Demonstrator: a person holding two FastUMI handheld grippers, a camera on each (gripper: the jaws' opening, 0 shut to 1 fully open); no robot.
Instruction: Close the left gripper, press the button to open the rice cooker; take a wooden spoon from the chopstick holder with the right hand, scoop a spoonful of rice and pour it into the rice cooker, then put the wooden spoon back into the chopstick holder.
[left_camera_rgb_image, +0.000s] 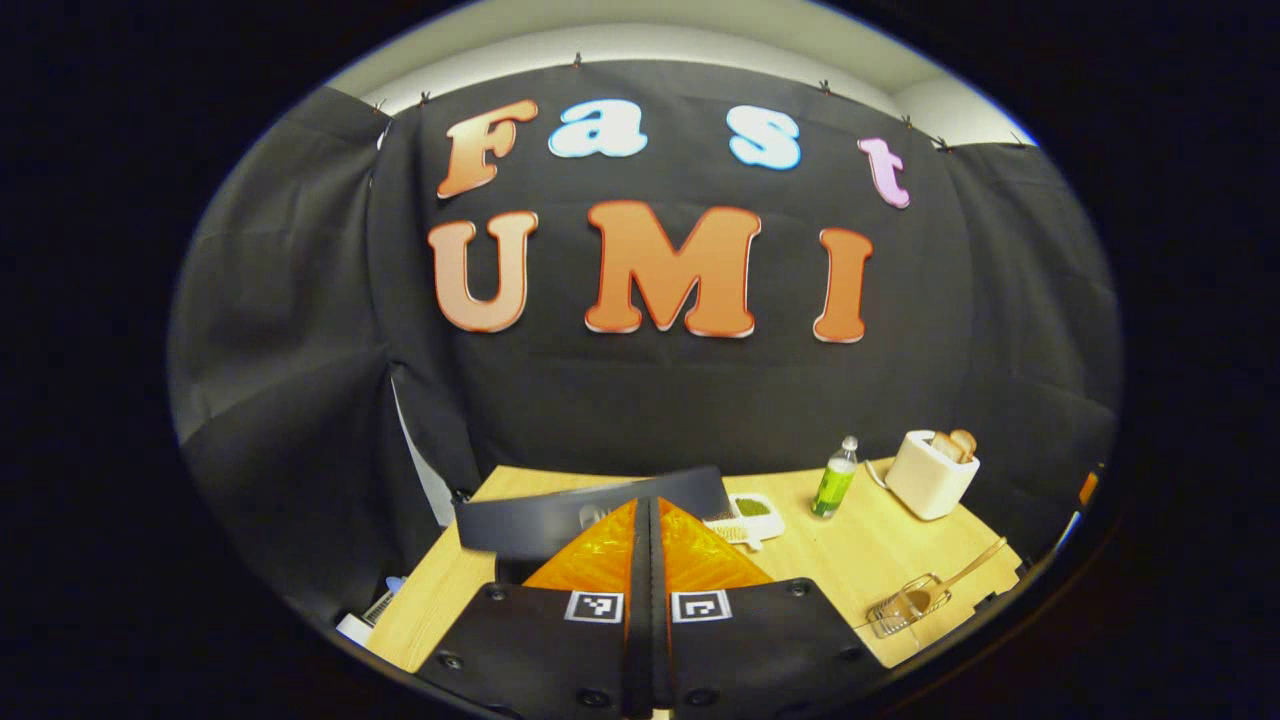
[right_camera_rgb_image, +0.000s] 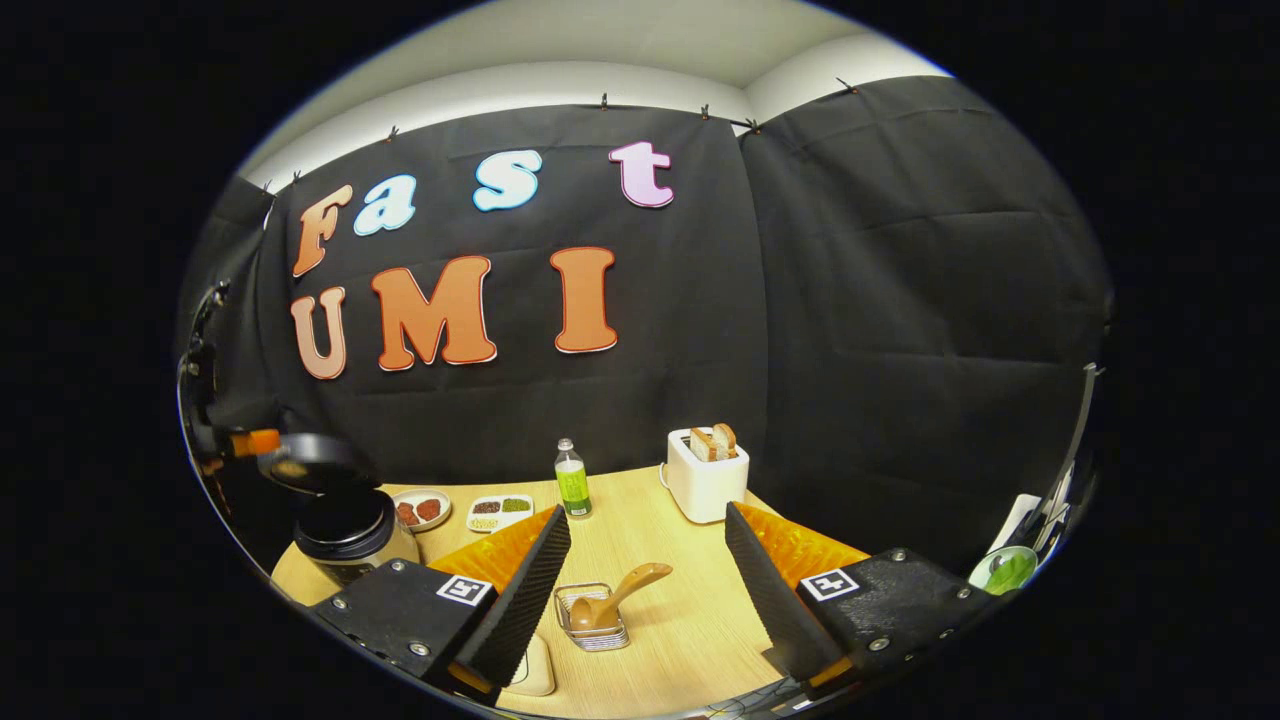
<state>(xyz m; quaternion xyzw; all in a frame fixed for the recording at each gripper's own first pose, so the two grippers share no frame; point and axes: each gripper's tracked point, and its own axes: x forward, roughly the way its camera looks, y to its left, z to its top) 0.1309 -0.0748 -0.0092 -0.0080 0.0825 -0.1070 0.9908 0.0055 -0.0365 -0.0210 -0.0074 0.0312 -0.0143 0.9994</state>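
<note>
My left gripper (left_camera_rgb_image: 650, 503) is shut with nothing between its fingers. Just past its tips stands the rice cooker's dark lid (left_camera_rgb_image: 590, 518), raised. In the right gripper view the rice cooker (right_camera_rgb_image: 352, 528) sits at the table's left with its lid (right_camera_rgb_image: 308, 460) swung up. The wooden spoon (right_camera_rgb_image: 612, 598) lies slanted in the wire chopstick holder (right_camera_rgb_image: 592, 622), handle pointing up and to the right. My right gripper (right_camera_rgb_image: 650, 548) is open, hovering above and short of the holder. The spoon (left_camera_rgb_image: 958, 572) and holder (left_camera_rgb_image: 908, 606) also show at the right in the left gripper view.
Along the back of the wooden table (right_camera_rgb_image: 680, 640) stand a green bottle (right_camera_rgb_image: 572, 482) and a white toaster (right_camera_rgb_image: 706, 472) with bread. A small plate (right_camera_rgb_image: 422, 510) and a white divided tray (right_camera_rgb_image: 500, 508) lie near the cooker. A cream object (right_camera_rgb_image: 532, 672) sits under my right gripper's left finger.
</note>
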